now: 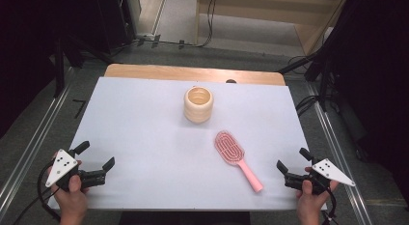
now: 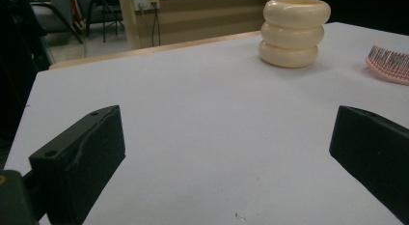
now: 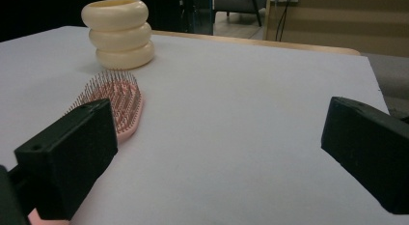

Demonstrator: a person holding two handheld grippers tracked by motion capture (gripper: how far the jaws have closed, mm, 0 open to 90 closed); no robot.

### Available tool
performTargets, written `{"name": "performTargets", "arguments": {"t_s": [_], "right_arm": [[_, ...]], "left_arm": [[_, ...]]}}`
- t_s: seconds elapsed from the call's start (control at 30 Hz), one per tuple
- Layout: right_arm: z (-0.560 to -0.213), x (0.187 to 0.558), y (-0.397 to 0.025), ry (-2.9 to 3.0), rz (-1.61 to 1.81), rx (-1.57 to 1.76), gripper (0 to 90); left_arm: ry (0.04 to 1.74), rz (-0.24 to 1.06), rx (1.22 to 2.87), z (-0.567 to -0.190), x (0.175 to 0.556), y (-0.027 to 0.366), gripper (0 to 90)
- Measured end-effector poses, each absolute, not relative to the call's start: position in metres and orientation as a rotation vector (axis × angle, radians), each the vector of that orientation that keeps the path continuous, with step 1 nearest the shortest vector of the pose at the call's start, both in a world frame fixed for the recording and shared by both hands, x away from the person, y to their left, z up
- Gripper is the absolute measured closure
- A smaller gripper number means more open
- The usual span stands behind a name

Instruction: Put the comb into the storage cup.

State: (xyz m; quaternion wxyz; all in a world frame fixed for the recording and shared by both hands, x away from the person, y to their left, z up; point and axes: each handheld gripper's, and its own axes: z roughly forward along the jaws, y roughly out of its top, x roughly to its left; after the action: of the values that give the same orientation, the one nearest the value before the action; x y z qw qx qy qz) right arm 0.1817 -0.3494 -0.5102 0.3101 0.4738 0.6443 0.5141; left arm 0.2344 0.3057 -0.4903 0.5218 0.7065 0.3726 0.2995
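A cream ribbed cup (image 1: 198,104) stands upright near the table's (image 1: 144,119) centre, nothing visible inside it. A pink hairbrush (image 1: 236,158) lies bristles up at its 5 o'clock, handle toward the near edge. The left claw (image 1: 99,163) and right claw (image 1: 290,163) rest released at the near corners, well apart from both. Grey floor and cables surround the white-topped table.

White table (image 1: 144,119), pink hairbrush (image 1: 231,150), cream cup (image 1: 198,105)

black tools (image 1: 94,158), grey three-cornered plates (image 1: 61,166)
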Motion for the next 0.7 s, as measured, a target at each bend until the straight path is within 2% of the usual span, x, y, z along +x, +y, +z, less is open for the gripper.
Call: {"name": "performTargets", "arguments": {"t_s": [0.7], "right_arm": [[-0.474, 0.179, -0.332, 1.819, 1.344, 1.199, 0.0]], "left_arm": [[0.889, 0.724, 1.713, -0.492, 0.235, 0.301, 0.0]]}}
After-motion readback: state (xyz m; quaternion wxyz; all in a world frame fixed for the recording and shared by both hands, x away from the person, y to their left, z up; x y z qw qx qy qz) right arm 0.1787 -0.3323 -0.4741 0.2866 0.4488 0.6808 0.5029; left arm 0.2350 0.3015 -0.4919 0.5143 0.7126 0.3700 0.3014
